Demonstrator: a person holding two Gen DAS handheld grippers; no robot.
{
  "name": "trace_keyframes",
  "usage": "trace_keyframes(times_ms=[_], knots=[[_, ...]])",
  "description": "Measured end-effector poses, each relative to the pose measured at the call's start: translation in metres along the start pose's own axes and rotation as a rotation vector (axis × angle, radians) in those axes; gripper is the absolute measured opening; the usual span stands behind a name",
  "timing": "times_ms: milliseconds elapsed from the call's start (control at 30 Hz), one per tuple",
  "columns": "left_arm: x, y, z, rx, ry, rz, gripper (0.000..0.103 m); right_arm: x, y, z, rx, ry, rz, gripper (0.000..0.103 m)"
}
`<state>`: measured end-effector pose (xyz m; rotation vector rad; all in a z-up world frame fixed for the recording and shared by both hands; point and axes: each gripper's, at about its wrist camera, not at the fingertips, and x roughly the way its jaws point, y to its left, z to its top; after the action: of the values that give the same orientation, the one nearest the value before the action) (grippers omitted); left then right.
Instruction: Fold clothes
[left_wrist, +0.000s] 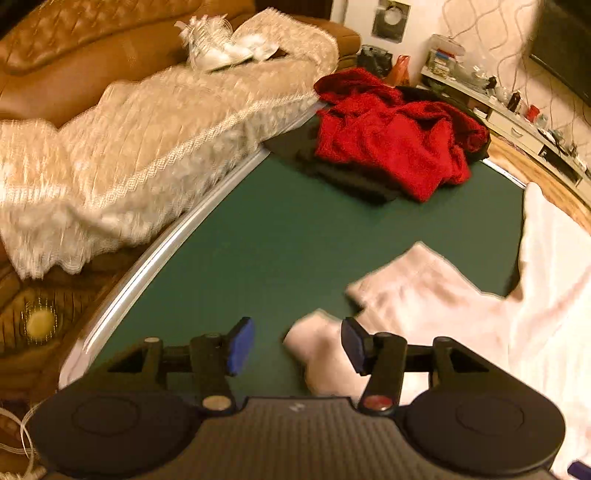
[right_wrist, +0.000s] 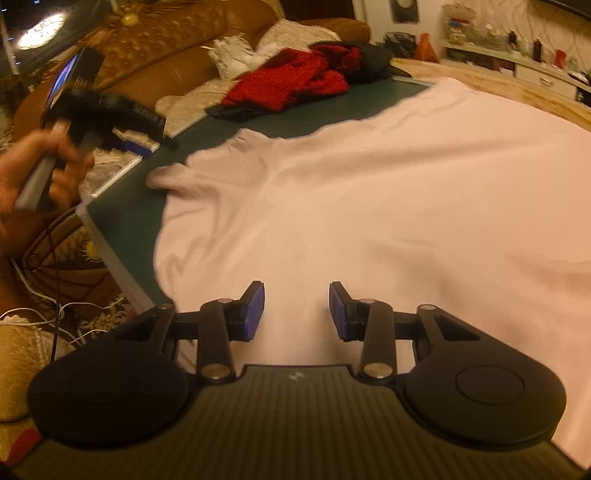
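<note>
Pale pink shirt (right_wrist: 369, 192) lies spread over the green counter (left_wrist: 280, 236), one sleeve (left_wrist: 406, 288) reaching toward 9 o'clock. Left gripper (left_wrist: 297, 345) hangs above that sleeve's cuff, fingers apart and empty. Right gripper (right_wrist: 296, 312) hovers over the shirt's body, fingers half-spread, gripping nothing. Red garment (left_wrist: 395, 136) sits at 12 o'clock.

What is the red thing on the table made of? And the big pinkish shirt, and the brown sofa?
The red garment looks like fuzzy knit or fleece: its surface is nubby and matte. The pale pink shirt seems a smooth, thin cotton-like jersey, lying flat with soft creases. The sofa looks like glossy brown leather or imitation leather, tufted and shiny.
</note>
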<state>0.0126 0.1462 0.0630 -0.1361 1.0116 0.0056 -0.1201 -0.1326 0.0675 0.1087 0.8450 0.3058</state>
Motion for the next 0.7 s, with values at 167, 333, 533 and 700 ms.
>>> trace_keyframes(times_ms=[167,333,533,700], knots=[[0.005,0.005,-0.003,0.039,0.040,-0.023,0.058,0.005,0.030,0.012,-0.095,-0.006,0.037,0.045],[0.021,-0.008,0.000,0.055,0.060,-0.046,0.032,0.011,0.044,0.015,-0.109,0.001,0.061,0.045],[0.005,-0.020,0.006,0.048,-0.030,-0.071,0.009,0.015,0.045,0.014,-0.093,0.016,0.064,0.045],[-0.014,-0.046,0.023,0.088,-0.143,-0.130,0.009,0.021,0.034,0.011,-0.052,0.030,0.061,0.045]])
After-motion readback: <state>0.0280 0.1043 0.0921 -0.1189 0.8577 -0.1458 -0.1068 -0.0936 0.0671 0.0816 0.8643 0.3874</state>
